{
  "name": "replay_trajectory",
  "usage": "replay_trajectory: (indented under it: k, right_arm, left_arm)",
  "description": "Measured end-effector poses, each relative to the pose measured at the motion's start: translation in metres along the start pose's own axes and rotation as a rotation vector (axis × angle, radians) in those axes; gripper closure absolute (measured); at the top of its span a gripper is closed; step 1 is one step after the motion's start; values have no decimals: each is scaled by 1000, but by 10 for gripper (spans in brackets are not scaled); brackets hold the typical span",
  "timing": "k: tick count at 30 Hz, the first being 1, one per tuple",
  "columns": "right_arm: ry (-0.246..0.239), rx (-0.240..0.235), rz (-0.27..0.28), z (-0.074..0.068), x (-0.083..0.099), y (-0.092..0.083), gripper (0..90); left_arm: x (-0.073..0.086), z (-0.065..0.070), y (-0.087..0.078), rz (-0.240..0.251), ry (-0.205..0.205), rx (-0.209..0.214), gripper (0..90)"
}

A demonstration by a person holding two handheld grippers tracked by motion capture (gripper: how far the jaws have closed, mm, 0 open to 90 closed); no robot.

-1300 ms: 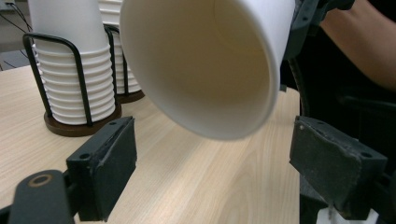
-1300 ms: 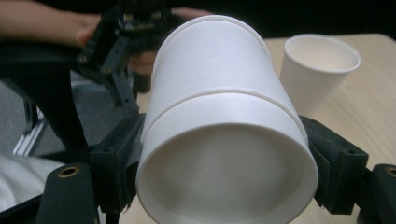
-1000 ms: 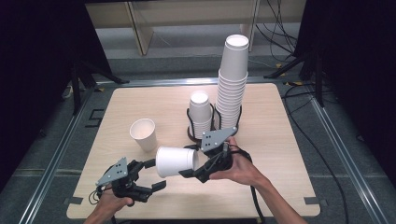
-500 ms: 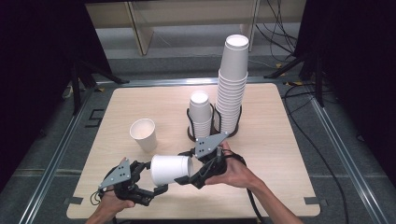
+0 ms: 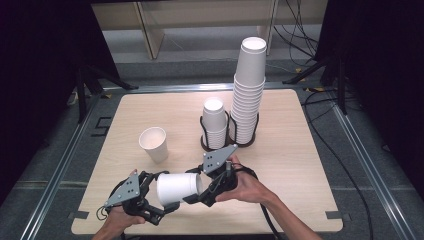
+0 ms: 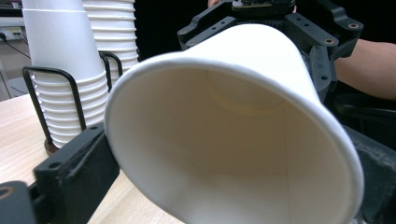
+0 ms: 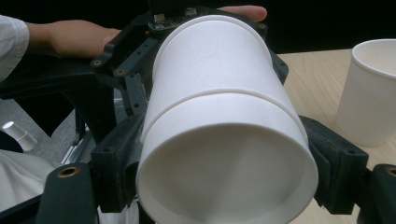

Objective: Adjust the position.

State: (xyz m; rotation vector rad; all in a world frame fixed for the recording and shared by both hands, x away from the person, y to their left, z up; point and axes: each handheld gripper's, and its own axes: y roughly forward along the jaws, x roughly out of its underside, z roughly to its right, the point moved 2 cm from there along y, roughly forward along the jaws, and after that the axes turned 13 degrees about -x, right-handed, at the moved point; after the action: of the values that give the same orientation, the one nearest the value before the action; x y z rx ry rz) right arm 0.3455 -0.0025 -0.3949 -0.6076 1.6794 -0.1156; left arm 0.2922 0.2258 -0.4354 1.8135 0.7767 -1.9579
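Note:
A white paper cup lies on its side in the air over the table's front edge. My right gripper is shut on its base end, with a black jaw on each side of the cup. A ridge around the cup's middle looks like the rim of a second nested cup. My left gripper faces the cup's open mouth. Its jaws have just been opening and now stand wide on either side of the rim, open around it.
One upright white cup stands on the wooden table, left of centre. Behind the grippers a black wire holder carries a short cup stack and a tall stack. Cables trail from both grippers.
The right hand has carried the cup left and down towards the left gripper. The left jaws have spread, and the cup's mouth now lies between them.

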Motion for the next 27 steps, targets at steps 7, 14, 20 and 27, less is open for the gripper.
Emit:
replay_trajectory:
  k: [7,14,20,27]
  right_arm:
    - [33,-18,24,0,2,-2,244]
    - [40,-45,44,2,4,-4,247]
    - [33,-58,48,6,7,-4,240]
    - [54,-60,40,8,10,-3,227]
  left_arm:
    - [-3,-1,-1,15,-17,14,57]
    - [-4,-2,-4,22,-10,25,87]
    - [-3,-1,-4,17,11,26,100]
    - [-3,0,-3,7,33,26,117]
